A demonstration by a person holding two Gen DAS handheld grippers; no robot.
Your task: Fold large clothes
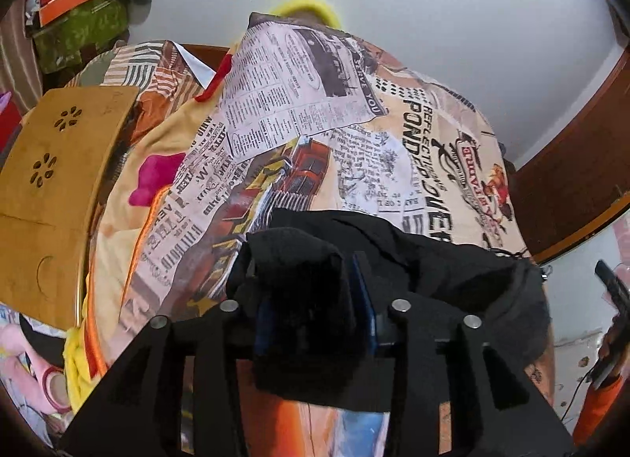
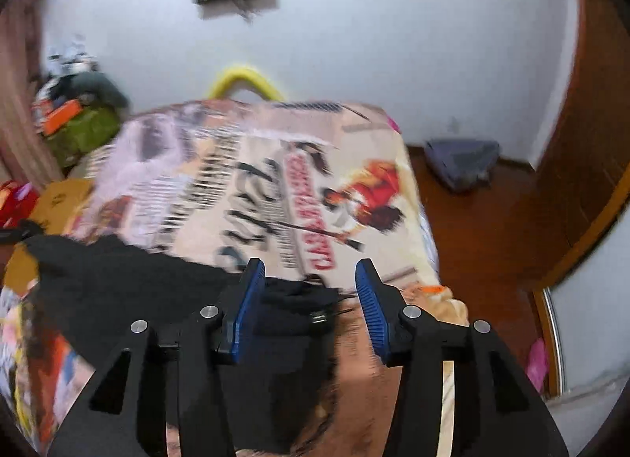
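Newsprint-patterned bedding point(image 1: 315, 110) covers the bed, and the black garment point(image 1: 413, 256) lies across its near edge, just past a wooden lap tray point(image 1: 59, 165) on the left. The left hand-held gripper point(image 1: 311, 299) has black cloth bunched between its fingers, though I cannot tell whether they pinch it. The right hand-held gripper point(image 2: 307, 291) stands released, a fold of the garment lying loose beside its left finger.

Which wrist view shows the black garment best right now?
The left wrist view: the black garment is sharp, bunched between the left gripper fingers. The right wrist view shows it motion-blurred, spread leftward, a fold between the open right gripper.
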